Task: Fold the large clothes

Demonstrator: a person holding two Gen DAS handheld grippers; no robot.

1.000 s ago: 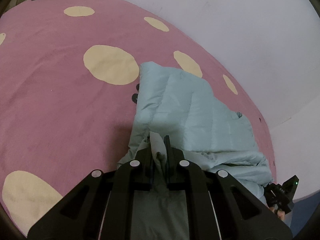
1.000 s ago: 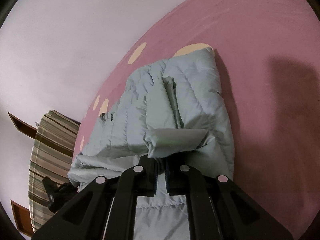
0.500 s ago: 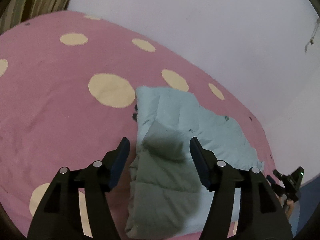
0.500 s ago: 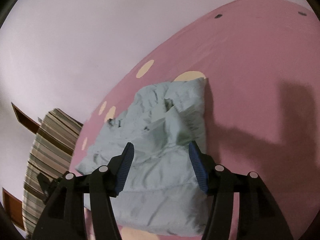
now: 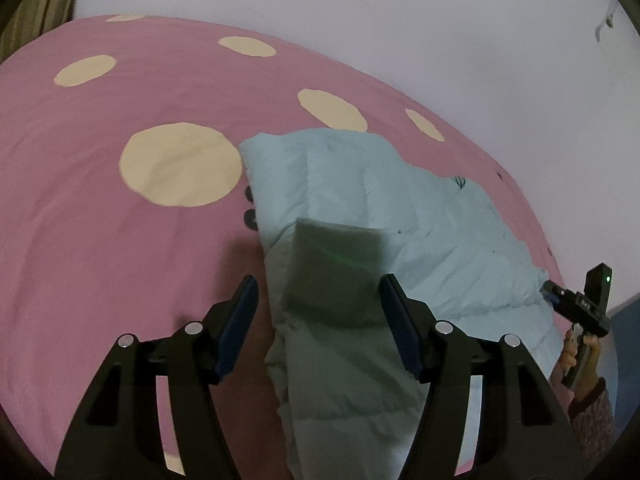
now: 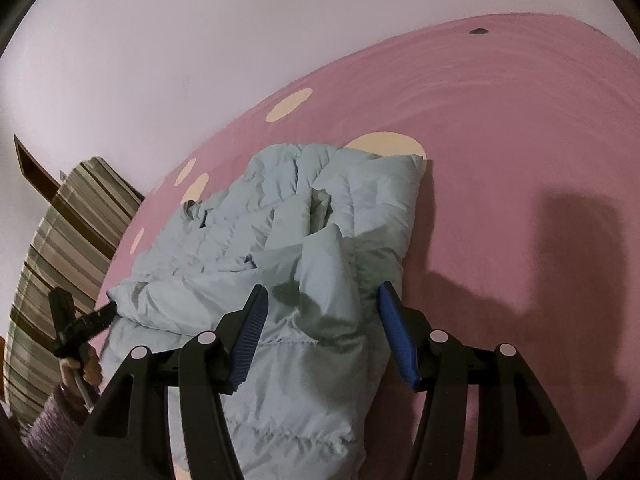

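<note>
A pale blue quilted puffer jacket (image 5: pixel 360 208) lies folded on a pink bed cover with cream dots (image 5: pixel 120 240). My left gripper (image 5: pixel 318 304) is open and empty, raised above the jacket's near left part. In the right wrist view the jacket (image 6: pixel 288 232) lies rumpled, a fold sticking up in front. My right gripper (image 6: pixel 320 312) is open and empty, hovering above the jacket's near end. Each gripper shows in the other's view: the right one (image 5: pixel 580 308) at the far right, the left one (image 6: pixel 76 320) at the far left.
A white wall (image 5: pixel 400 20) runs behind the bed. A striped curtain (image 6: pixel 52 248) hangs at the left in the right wrist view. Two dark buttons (image 5: pixel 250 206) peek out at the jacket's left edge. Bare pink cover (image 6: pixel 520 160) spreads to the right.
Both grippers were shut on the jacket's fabric a second ago. They opened, let it drop onto the bed, and have pulled up and back from it.
</note>
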